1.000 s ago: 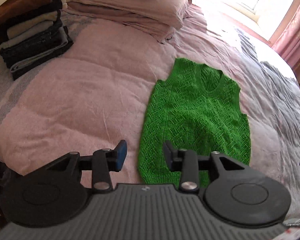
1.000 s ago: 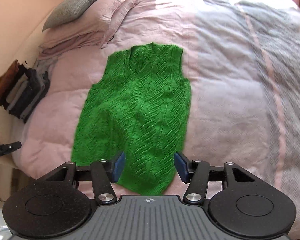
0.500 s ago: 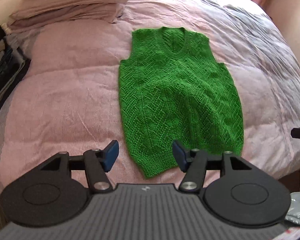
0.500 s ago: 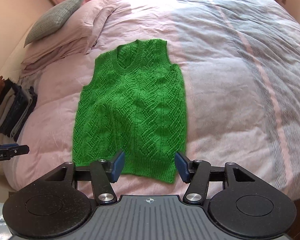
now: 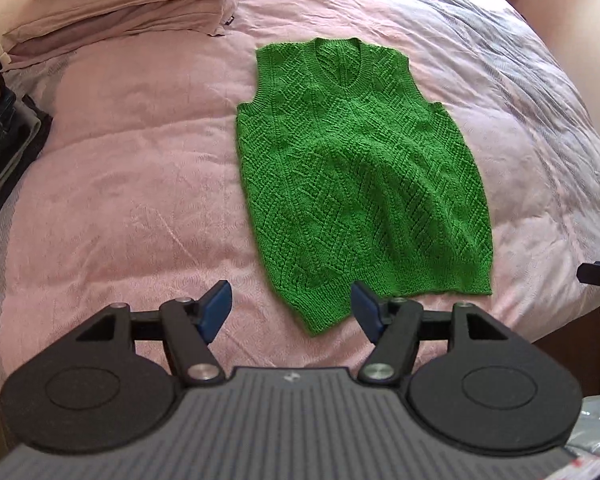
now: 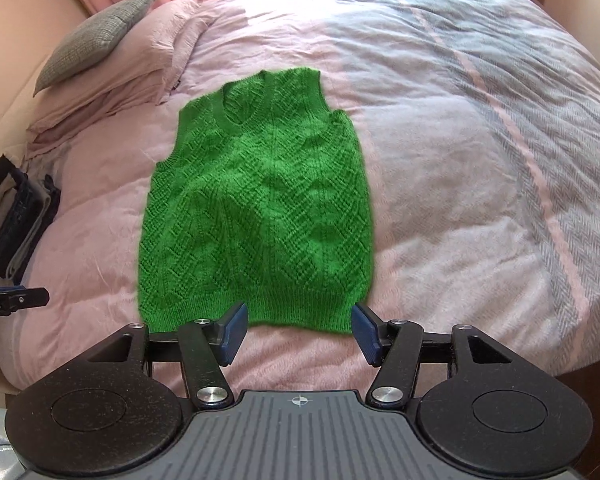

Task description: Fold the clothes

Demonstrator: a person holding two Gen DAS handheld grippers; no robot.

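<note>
Left wrist view
Bedding: pink duvet (image 5: 132, 184) covers the bed, with pillows (image 5: 132, 0) beyond the vest's neckline.
Vest: green knitted vest (image 5: 356, 176) lies flat and unfolded on the duvet, neckline away from the camera, hem nearest it.
Left gripper: left gripper (image 5: 290, 312) hangs just over the hem's near-left corner, its jaws opening, that corner between them but touched by neither pad; it holds nothing.
Risk: judged from here, pads coming down off the corner would pinch duvet together with knit, and the lift would drag the bedding.
Stack: folded clothes (image 5: 4, 136) sit well to the left of the vest, clear of any swing.

Right wrist view
Right gripper: right gripper (image 6: 298, 330) hovers at the hem's right part, jaws released and empty, the hem edge just beyond the pads.
Vest surface: a ridge of slack runs down the middle of the vest.
Risk: folding over that ridge would probably lock in a crease; loose open knit may also snag on a pad edge or stretch if only one layer is caught.
Risk of skew: if the two grippers lift unevenly, the hem likely lands crooked on the neckline.
</note>
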